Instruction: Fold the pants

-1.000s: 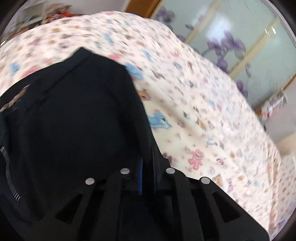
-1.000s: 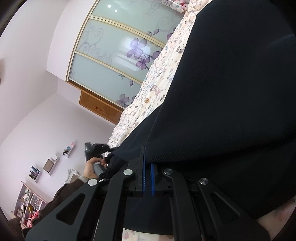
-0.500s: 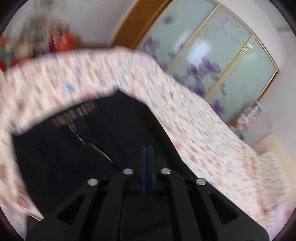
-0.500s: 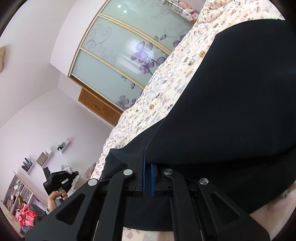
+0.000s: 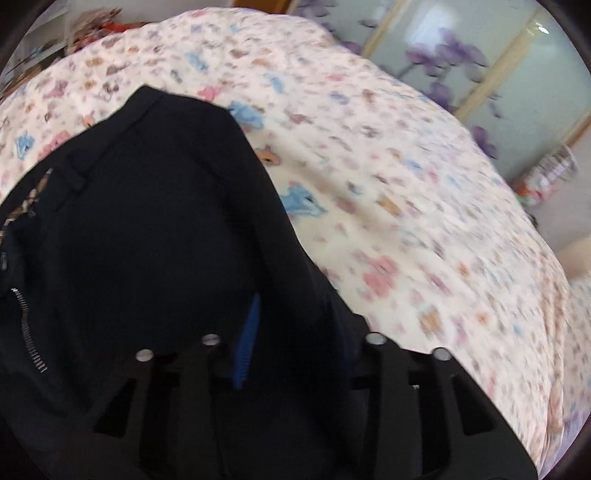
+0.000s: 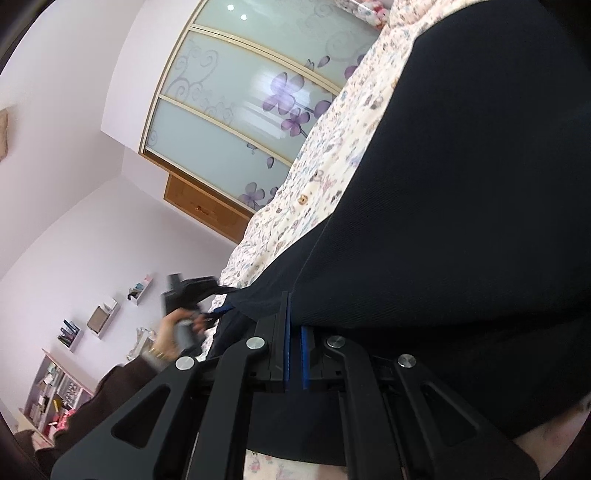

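Observation:
Black pants (image 5: 147,229) lie on a bed with a cartoon-print sheet (image 5: 406,221); the waistband, a belt loop and the zipper show at the left. My left gripper (image 5: 291,332) stands wide around a thick fold of the pants' edge; one blue pad (image 5: 245,347) shows, the other is hidden by cloth. My right gripper (image 6: 294,350) is shut on the edge of the black pants (image 6: 461,221), with cloth between the blue pads. The left gripper also shows in the right wrist view (image 6: 188,291), held in a hand at the pants' far end.
A sliding wardrobe with frosted glass and purple flowers (image 6: 251,103) stands behind the bed. Wall shelves (image 6: 99,317) and a bookshelf (image 6: 55,391) are at the left. Clutter sits beyond the bed's far edge (image 5: 96,22).
The left gripper, shut and raised half a second ago, has come back down onto the pants and its jaws are now spread around the cloth edge. The right gripper keeps its hold.

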